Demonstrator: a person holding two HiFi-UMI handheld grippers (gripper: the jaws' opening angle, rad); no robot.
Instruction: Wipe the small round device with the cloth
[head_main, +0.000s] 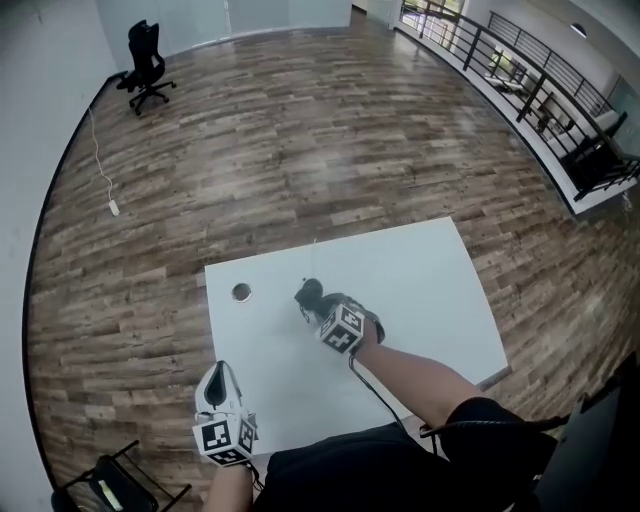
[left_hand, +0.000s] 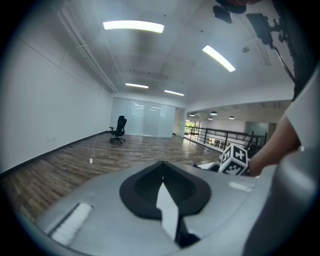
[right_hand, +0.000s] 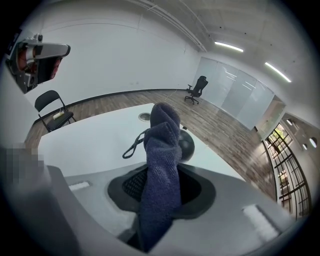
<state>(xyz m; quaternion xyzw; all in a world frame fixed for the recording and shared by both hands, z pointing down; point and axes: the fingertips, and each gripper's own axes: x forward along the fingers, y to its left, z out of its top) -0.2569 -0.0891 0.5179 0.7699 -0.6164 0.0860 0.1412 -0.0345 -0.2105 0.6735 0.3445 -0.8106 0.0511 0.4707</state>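
Note:
A dark blue cloth (right_hand: 162, 150) stands up out of my right gripper (right_hand: 161, 172), which is shut on it. Just behind the cloth sits the small round black device (right_hand: 187, 144) on the white table (right_hand: 95, 140), its looped cord (right_hand: 133, 145) lying to the left. In the head view the right gripper (head_main: 318, 306) points down at the table's middle, with the cloth (head_main: 309, 293) a dark lump at its tip covering the device. My left gripper (head_main: 216, 382) hovers at the table's near left edge, shut and holding nothing; in its own view the left gripper (left_hand: 163, 189) points level across the room.
A round cable hole (head_main: 241, 291) lies in the table (head_main: 440, 290) left of the device. A black folding chair (head_main: 112, 486) stands by the near left corner. An office chair (head_main: 146, 65) is far off on the wood floor. A railing (head_main: 520, 70) runs along the right.

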